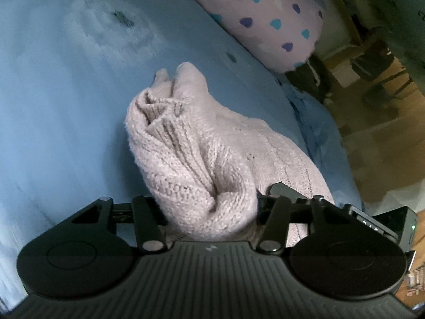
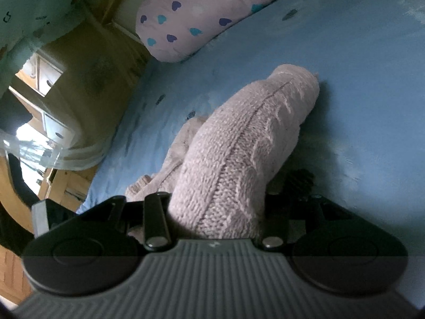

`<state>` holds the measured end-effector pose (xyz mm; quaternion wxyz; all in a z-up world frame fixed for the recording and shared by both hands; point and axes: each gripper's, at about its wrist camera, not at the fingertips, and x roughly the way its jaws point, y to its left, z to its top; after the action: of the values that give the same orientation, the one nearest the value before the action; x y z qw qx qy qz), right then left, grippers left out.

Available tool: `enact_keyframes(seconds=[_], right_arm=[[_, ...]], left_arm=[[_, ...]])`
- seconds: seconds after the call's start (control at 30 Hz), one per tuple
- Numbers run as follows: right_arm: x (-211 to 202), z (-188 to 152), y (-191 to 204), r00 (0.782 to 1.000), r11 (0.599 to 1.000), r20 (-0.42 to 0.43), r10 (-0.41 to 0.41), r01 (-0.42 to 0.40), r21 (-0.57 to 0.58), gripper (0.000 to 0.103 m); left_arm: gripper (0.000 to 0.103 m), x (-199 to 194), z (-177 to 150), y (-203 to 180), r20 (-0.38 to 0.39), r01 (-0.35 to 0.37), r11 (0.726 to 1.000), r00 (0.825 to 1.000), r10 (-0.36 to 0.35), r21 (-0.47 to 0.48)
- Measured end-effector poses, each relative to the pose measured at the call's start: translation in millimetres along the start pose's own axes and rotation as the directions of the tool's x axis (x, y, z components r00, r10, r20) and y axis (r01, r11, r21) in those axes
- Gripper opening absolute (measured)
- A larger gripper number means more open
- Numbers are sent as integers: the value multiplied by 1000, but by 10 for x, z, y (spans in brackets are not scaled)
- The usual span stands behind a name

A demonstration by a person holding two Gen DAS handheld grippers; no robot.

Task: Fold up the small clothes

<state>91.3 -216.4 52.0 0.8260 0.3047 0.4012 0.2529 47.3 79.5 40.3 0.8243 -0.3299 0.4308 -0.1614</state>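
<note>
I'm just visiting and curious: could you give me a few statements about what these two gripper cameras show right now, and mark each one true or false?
1. The left gripper is clamped on a bunch of the pale pink knitted sweater. True.
2. The right gripper is open with nothing between its fingers. False: it is shut on a bunch of the same knit.
3. The sweater lies on a blue bedsheet. True.
4. The pillow behind the sweater is plain white. False: it is pale pink with purple and turquoise hearts.
5. The sweater is already folded flat and neat. False: it is bunched and partly lifted at both grippers.
</note>
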Motion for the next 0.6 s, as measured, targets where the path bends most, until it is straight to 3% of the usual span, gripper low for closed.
enact_keyframes(seconds=[0.17,0.4,0.6], right_arm=[[-395,-128,-57,999,1000,-23,-25,25,-8,49],[-842,-554,-233,993,993,-58,-100,95,-74,49],[-885,-926,-330,974,954,-5,-225,219,-206,62]], left_arm=[[59,-108,-476,-257,-28,-1,999,1000,3,36],[59,-163,-1222,-358,-99,-14,997,995,21,71],[60,-234,-1441,-525,-69,-98,975,991,114,197]])
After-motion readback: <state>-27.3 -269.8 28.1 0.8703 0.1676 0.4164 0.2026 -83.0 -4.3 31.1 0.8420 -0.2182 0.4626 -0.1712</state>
